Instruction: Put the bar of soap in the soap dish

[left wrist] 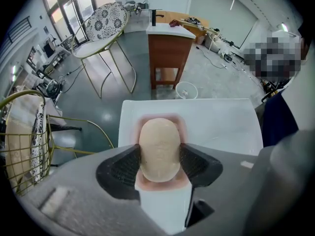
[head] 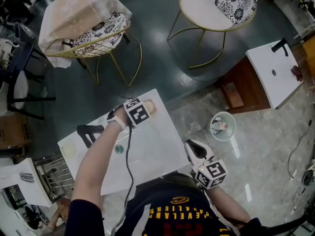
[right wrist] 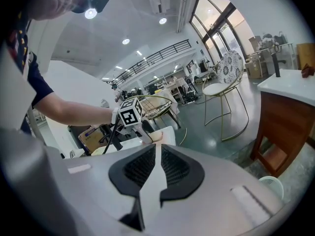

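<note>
A pale beige oval bar of soap (left wrist: 158,146) sits between the pads of my left gripper (left wrist: 160,156), which is shut on its two long sides and points straight down. Directly under the soap lies the pink soap dish (left wrist: 147,121), its rim showing all round the bar; whether the soap rests in it I cannot tell. The dish is at the far corner of the white sink counter (head: 152,154). In the head view the left gripper (head: 146,110) covers most of the soap (head: 151,107). My right gripper (head: 193,147) hovers off the counter's right edge, empty, jaws together but for a thin slit (right wrist: 158,149).
A black faucet (head: 88,132) and a drain (head: 119,149) are on the counter's left part. Two gold-framed chairs (head: 98,38) (head: 216,9) stand beyond, a white bin (head: 222,126) on the floor to the right, and a second white vanity (head: 275,73) at the far right.
</note>
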`<action>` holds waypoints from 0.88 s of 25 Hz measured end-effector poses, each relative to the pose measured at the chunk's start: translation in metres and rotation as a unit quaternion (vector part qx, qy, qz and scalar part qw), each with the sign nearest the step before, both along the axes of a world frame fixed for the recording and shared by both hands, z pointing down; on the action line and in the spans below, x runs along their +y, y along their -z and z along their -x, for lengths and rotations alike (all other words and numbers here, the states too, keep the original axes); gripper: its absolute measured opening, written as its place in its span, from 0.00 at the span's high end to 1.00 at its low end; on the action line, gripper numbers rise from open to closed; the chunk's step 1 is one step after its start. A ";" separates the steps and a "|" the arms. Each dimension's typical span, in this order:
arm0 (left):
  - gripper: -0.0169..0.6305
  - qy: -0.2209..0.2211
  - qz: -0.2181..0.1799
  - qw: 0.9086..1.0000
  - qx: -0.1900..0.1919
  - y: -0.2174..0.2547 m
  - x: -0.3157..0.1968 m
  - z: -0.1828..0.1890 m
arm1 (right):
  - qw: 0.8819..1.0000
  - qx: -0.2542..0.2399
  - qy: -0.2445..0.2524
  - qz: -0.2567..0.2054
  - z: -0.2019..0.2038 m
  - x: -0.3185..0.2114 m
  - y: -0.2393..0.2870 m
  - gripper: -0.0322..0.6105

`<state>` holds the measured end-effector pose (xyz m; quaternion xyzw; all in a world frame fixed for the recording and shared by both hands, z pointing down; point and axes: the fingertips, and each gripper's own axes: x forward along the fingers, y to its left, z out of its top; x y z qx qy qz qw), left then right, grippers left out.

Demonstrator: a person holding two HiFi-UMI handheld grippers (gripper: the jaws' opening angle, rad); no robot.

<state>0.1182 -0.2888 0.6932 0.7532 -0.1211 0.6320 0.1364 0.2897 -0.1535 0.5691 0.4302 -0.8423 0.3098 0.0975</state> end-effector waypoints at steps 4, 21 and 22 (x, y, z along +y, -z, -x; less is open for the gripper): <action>0.58 0.000 -0.002 1.000 0.002 0.001 -0.001 0.000 | 1.000 0.000 -0.001 0.000 0.000 -0.001 0.001 0.89; 0.56 -0.011 -0.034 0.999 -0.014 0.006 -0.008 0.003 | 1.000 0.002 0.008 -0.005 0.010 0.003 0.003 0.88; 0.56 -0.011 -0.035 0.999 -0.013 0.007 -0.008 0.002 | 1.000 0.000 0.008 -0.005 0.010 0.004 0.003 0.88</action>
